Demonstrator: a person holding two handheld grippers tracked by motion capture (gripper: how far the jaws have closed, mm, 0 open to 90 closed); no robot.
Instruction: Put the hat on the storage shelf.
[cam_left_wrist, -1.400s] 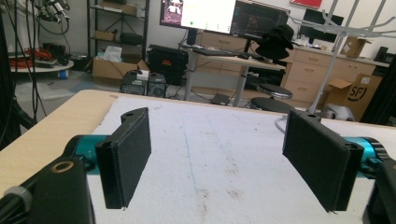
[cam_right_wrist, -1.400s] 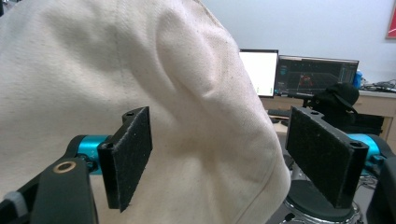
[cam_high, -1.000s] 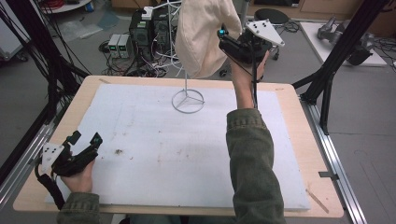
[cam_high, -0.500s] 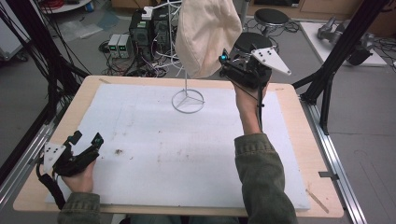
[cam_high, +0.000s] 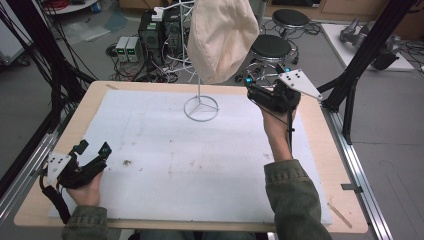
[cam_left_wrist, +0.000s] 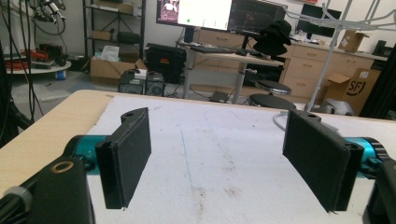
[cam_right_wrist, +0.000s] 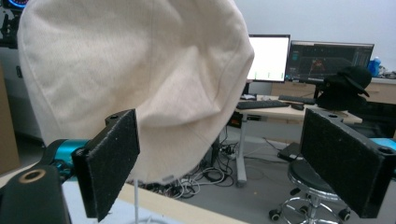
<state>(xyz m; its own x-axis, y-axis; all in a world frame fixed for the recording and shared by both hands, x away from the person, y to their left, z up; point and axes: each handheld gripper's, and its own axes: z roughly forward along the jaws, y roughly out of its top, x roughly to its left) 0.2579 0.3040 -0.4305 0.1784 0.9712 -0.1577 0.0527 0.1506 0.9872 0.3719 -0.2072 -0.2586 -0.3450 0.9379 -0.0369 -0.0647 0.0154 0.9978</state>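
The cream hat (cam_high: 221, 37) hangs on its wire stand (cam_high: 200, 107); the right claw (cam_high: 256, 89), level beside it, has just opened wide, holding nothing.

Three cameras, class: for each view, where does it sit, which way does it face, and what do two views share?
High view: above the table, facing forward and down; forearms, both grippers.
Left gripper view: on the left gripper, low, looking across the table; open jaws.
Right gripper view: on the right gripper, facing the cream hat; open jaws.
Shared: hat, high and right.
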